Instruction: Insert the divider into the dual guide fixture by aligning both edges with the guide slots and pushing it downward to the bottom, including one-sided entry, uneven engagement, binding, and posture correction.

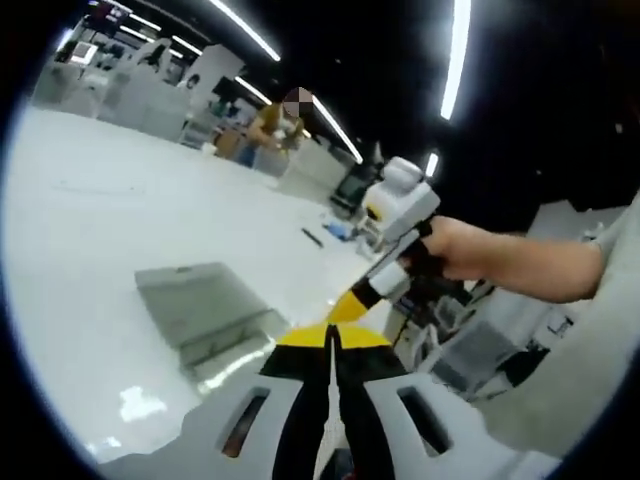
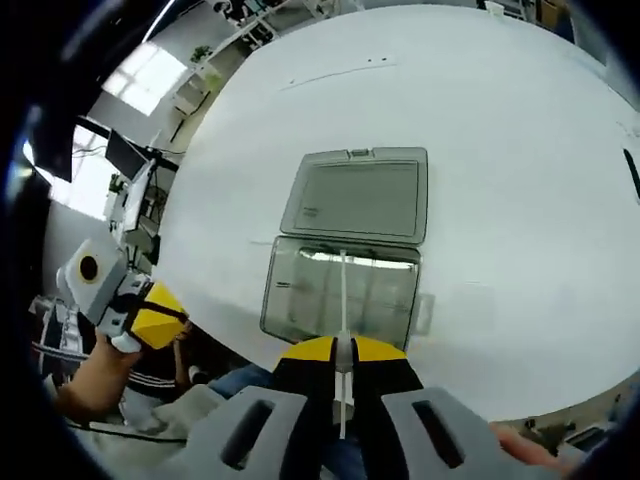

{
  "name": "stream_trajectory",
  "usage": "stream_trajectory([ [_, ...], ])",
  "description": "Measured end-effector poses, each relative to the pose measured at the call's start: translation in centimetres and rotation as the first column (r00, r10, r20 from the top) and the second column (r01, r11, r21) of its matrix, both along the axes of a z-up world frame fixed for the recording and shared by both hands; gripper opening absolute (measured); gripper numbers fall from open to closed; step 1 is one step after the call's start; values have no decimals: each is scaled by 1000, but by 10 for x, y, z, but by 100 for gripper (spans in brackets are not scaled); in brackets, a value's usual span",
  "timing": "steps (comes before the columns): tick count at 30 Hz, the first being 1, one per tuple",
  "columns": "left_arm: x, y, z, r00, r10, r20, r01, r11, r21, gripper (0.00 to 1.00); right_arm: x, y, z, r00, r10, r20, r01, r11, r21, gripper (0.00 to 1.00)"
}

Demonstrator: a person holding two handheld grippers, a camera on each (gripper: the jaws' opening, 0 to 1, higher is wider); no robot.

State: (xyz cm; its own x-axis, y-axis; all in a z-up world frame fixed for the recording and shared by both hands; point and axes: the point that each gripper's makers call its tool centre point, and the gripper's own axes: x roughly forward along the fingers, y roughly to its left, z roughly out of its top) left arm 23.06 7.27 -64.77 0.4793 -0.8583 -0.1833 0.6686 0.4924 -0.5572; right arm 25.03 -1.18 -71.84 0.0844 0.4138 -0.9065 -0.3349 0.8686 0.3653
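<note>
Left gripper (image 1: pixel 331 335) sits at the bottom centre of its own view, yellow tips pressed together with nothing visible between them. To its left in that view the dual guide fixture (image 1: pixel 205 310) rests on the white table (image 1: pixel 100 200), and your right gripper (image 1: pixel 352 303) comes in from the right, held in your hand (image 1: pixel 465 250).

In the right gripper view the open lid (image 2: pixel 355 195) lies flat in the middle of the frame, just above the clear base. The right gripper is clenched on the divider (image 2: pixel 342 290), which shows edge-on as a thin white line running up the frame across the base. I cannot tell whether either edge has entered a guide slot yet.

To do this step well:
- Keep the divider square to the base, so both edges meet their slots together (a tilt is probably what makes one side catch first).
- Push down slowly and evenly.
- If it binds, ease off, level it, then press again rather than forcing it.
- Bring the left gripper in from the left edge of the frame to steady the fixture wall, or to nudge the lagging edge.
</note>
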Motion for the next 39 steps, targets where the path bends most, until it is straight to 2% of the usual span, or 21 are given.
stream_trajectory([
  [2,0,0,-1,1000,2,6,-2,1000,10,0,-1,-4,-4,1000,17,-4,-17,999,-51,0],
  [8,0,-2,-6,1000,-6,15,5,1000,28,0,-4,-2,-6,999,30,-14,-31,996,-80,0],
  [17,-1,-5,-7,1000,-15,18,14,1000,25,0,-1,-3,-7,999,32,4,-32,996,-84,0],
  [20,-1,-5,-8,1000,-17,18,17,1000,26,0,-4,-3,-10,999,21,-25,-23,995,-93,0],
  [22,-1,-4,-8,1000,-16,21,15,1000,27,0,0,-4,-11,1000,9,-18,-11,994,-110,0],
  [26,1,-2,-8,1000,-11,22,10,1000,25,0,0,3,-10,1000,8,-28,-11,995,-96,0],
  [33,4,1,-8,1000,-2,23,2,1000,20,0,5,3,-11,1000,17,-10,-18,991,-131,0],
  [35,4,1,-8,1000,0,23,0,1000,17,0,9,3,-10,1000,9,12,-7,989,-147,0],
  [39,5,0,-8,1000,-1,25,0,1000,19,0,12,2,-13,1000,-18,-2,18,987,-160,0],
])
